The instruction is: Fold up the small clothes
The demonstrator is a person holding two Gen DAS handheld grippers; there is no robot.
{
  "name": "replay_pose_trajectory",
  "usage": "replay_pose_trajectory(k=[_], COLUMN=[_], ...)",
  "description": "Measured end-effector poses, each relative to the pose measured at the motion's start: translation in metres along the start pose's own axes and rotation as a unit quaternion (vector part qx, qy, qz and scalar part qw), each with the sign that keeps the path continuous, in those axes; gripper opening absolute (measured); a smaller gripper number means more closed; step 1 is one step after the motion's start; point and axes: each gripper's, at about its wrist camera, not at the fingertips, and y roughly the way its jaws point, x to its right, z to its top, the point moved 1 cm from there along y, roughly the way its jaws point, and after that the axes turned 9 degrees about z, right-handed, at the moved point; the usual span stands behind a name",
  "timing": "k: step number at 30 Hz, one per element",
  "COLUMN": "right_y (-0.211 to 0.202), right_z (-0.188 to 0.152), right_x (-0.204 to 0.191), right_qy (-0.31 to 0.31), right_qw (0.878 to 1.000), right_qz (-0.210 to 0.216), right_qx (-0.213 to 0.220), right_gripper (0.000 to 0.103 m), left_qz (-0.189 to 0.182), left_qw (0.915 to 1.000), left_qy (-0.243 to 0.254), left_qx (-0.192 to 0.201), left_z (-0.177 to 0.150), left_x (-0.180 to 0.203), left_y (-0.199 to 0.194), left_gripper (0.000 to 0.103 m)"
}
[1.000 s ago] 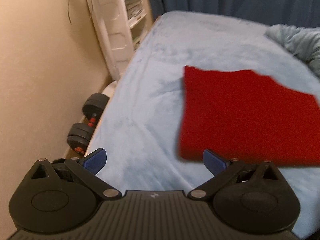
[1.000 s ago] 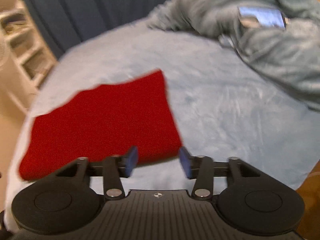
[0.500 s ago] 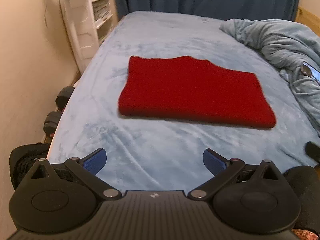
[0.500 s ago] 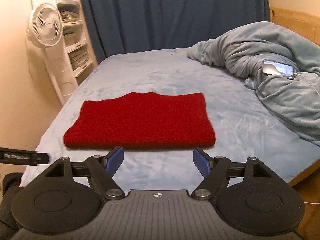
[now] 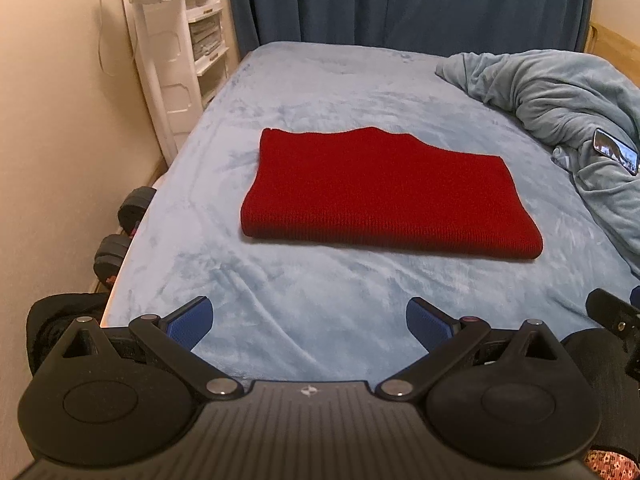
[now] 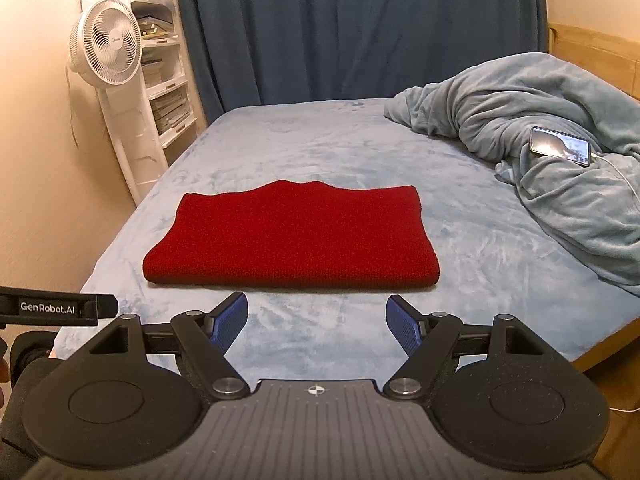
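Note:
A red knitted garment [image 5: 384, 196] [image 6: 292, 236] lies folded flat into a rectangle in the middle of the light blue bed [image 5: 320, 312] [image 6: 320, 148]. My left gripper [image 5: 310, 322] hovers over the near edge of the bed, well short of the garment, open with nothing between its blue pads [image 5: 192, 318]. My right gripper [image 6: 316, 322] also stands open and empty, just short of the garment's near fold. A part of the left gripper [image 6: 52, 307] shows at the left edge of the right wrist view.
A crumpled grey-blue blanket [image 6: 532, 152] with a phone [image 6: 560, 146] on it fills the right side of the bed. A white fan [image 6: 106, 48] and shelf stand at the left by a dark blue curtain [image 6: 360, 28]. Dumbbells [image 5: 124, 228] lie on the floor left of the bed.
Both grippers have drawn back and up from the red garment, which now lies free on the bed. The right gripper's jaws have widened.

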Motion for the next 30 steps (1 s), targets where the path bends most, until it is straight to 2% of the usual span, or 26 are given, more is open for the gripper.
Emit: replay_pose_trajectory(k=[17, 30], right_y=[0.001, 0.011], right_z=[-0.003, -0.006], right_x=[-0.006, -0.002], right_qy=[-0.006, 0.004], right_qw=[1.0, 1.0], right_qz=[0.004, 0.005], right_qx=[-0.009, -0.026], right_gripper=[0.078, 0.078], left_qz=[-0.004, -0.001], left_qw=[1.0, 0.9999], left_qy=[0.001, -0.001], left_qx=[0.003, -0.012], left_z=[-0.002, -0.003], left_x=[-0.003, 0.002], left_y=[-0.001, 0.007], left_gripper=[0.103, 0.103])
